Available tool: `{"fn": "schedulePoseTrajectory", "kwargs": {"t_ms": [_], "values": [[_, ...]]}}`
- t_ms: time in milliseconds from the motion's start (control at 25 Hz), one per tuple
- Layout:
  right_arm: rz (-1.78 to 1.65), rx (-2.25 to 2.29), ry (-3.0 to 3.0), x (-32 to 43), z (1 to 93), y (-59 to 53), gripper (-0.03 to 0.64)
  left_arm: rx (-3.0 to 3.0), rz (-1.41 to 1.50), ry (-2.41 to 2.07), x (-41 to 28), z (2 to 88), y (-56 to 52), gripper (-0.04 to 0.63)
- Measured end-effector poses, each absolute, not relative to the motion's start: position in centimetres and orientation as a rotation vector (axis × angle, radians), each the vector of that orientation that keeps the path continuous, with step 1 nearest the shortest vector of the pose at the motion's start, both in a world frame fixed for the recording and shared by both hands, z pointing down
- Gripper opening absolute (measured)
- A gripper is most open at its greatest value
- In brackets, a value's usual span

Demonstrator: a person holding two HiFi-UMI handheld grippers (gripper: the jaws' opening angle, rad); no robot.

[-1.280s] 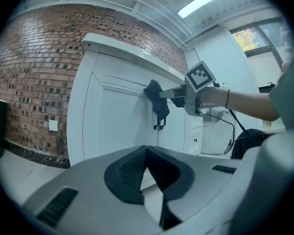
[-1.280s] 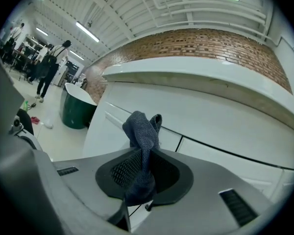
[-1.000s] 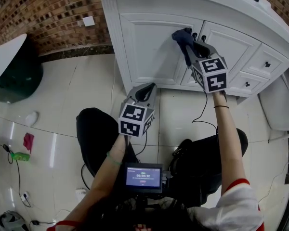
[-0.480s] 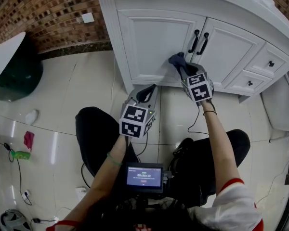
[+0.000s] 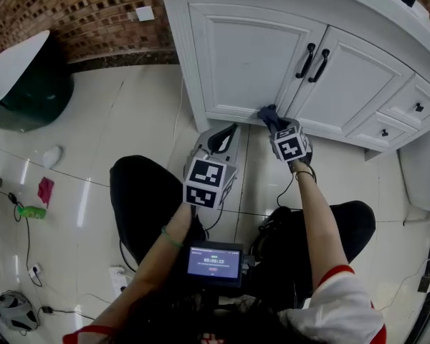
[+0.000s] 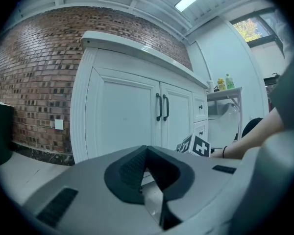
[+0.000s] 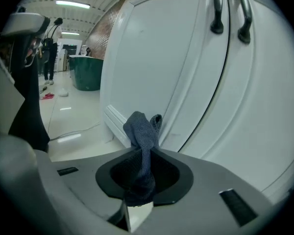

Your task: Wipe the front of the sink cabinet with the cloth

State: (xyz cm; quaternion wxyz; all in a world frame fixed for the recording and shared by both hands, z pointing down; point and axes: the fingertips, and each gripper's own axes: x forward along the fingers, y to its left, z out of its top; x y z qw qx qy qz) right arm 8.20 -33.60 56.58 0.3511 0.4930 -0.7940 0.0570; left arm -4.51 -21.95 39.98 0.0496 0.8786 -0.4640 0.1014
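The white sink cabinet (image 5: 251, 56) fills the top of the head view, with two doors and black handles (image 5: 314, 63). My right gripper (image 5: 271, 117) is shut on a dark blue cloth (image 5: 266, 112) and holds it low on the left door, at the bottom rail beside the gap between the doors. In the right gripper view the cloth (image 7: 143, 131) sticks up out of the right gripper (image 7: 143, 156), close to the door panel (image 7: 161, 67). My left gripper (image 5: 222, 139) hangs shut and empty over the floor, short of the cabinet (image 6: 122, 121); its jaws meet in the left gripper (image 6: 146, 153) view.
A dark green tub with a white lid (image 5: 21, 84) stands at the left by the brick wall. A pink rag (image 5: 44, 190), a green bottle (image 5: 31, 231) and cables lie on the tiled floor. A white fixture (image 5: 421, 170) stands right of the cabinet. A small screen (image 5: 213, 263) sits at my lap.
My right gripper has slid the cloth down the cabinet front, from handle height to the bottom of the door. The left gripper has stayed about where it was.
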Motion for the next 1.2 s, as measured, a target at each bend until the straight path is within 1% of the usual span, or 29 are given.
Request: {"fn": "schedulePoseTrajectory", "kwargs": {"t_ms": [120, 280, 440, 600, 960, 1200], "values": [[0.185, 1.266, -2.055, 8.2, 57.6, -33.4, 0.064, 2.672, 0.313, -1.425, -4.4, 40.0, -21.8, 0.020], [0.122, 1.233, -2.101, 7.6, 55.1, -33.1, 0.064, 2.672, 0.324, -1.435, -4.0, 40.1, -21.1, 0.020], [0.053, 1.231, -2.185, 7.2, 49.7, -32.4, 0.064, 2.671, 0.320, -1.441, -3.0, 39.8, -20.3, 0.020], [-0.004, 1.272, -2.239, 8.5, 43.4, -30.9, 0.064, 2.695, 0.292, -1.456, -1.7, 38.4, -19.1, 0.020], [-0.185, 1.402, -2.355, 13.3, 29.2, -28.2, 0.064, 2.746, 0.210, -1.469, 2.0, 34.8, -17.1, 0.020], [-0.272, 1.561, -2.337, 17.7, 22.6, -29.0, 0.064, 2.815, 0.238, -1.413, 5.2, 33.3, -16.7, 0.020]]}}
